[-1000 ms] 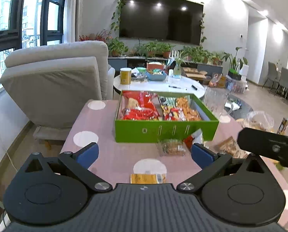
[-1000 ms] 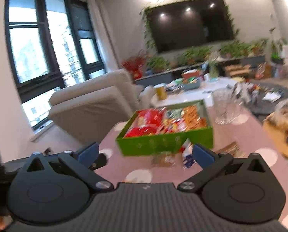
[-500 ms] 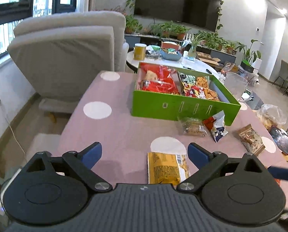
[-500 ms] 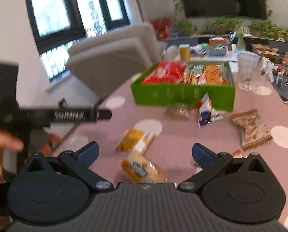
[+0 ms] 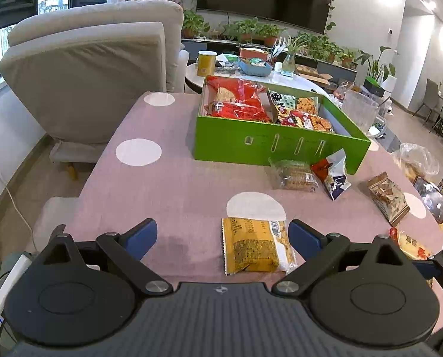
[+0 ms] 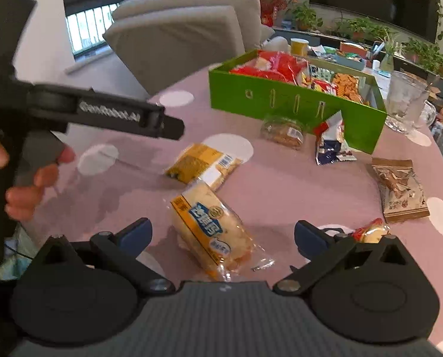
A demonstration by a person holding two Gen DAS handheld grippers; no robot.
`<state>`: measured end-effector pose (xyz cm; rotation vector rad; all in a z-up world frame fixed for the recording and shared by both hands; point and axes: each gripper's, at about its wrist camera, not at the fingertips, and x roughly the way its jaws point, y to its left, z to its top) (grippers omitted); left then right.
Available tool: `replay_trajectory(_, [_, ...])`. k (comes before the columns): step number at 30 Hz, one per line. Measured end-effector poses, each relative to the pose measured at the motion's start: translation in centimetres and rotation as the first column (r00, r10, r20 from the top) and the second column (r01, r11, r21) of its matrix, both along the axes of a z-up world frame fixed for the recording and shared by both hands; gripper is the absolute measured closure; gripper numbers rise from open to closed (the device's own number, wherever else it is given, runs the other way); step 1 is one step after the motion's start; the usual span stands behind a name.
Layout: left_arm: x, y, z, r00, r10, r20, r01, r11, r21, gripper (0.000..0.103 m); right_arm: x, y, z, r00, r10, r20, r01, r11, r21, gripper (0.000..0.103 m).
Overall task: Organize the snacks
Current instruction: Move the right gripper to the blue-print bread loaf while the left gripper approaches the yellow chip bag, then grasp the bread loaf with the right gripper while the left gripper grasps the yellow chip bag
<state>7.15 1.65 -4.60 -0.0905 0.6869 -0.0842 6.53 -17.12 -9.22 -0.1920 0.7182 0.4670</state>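
A green box (image 5: pixel 275 145) holding several snack packs stands on the pink dotted table; it also shows in the right wrist view (image 6: pixel 293 101). My left gripper (image 5: pixel 223 236) is open and empty, low over the table, with a yellow snack pack (image 5: pixel 255 248) lying between its fingertips, nearer the right one. My right gripper (image 6: pixel 223 233) is open and empty, over a yellow and white bread pack (image 6: pixel 214 229). The yellow pack (image 6: pixel 203 166) lies just beyond that. The left gripper's body (image 6: pixel 102 113) shows at the left of the right wrist view.
A clear cracker pack (image 5: pixel 294 175), a blue and white pouch (image 5: pixel 334 172) and a brown pack (image 5: pixel 388 199) lie in front of the box. A red and yellow pack (image 6: pixel 370 233) lies by my right fingertip. A glass jug (image 6: pixel 405 104) stands right of the box. A beige armchair (image 5: pixel 93 71) stands at the left.
Both grippers have tilted down and come lower over the table. The yellow pack and the bread pack have come into view between the fingers. Both stay open.
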Motion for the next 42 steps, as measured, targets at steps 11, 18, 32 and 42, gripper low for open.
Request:
replay_trajectory(11, [0.5,0.6,-0.8,0.999,0.002,-0.039,-0.002,1.000,0.006,0.008,1.5,0.7,-0.6,0.998,-0.066,-0.017,0.066,0.998,-0.017,0.041])
replay_trajectory(18, [0.5,1.6,-1.3,0.998,0.011,-0.068,-0.012,1.000,-0.010,0.008,2.1,1.1,-0.4,0.989,-0.147,-0.020,0.146,0.989,-0.033,0.042])
replay_trajectory(32, [-0.5,0.9,-2.4,0.989,-0.124,-0.075,0.129,0.990,0.062,0.008,3.3,-1.1,1.2,0.953,-0.300,-0.035,0.301,0.953,0.021,0.042])
replay_trajectory(42, [-0.2,-1.5,-3.5,0.980,-0.192,-0.062,0.201,0.954,0.221,0.008,3.5,-2.1,2.3,0.952,-0.305,-0.020,0.306,0.949,0.072,0.042])
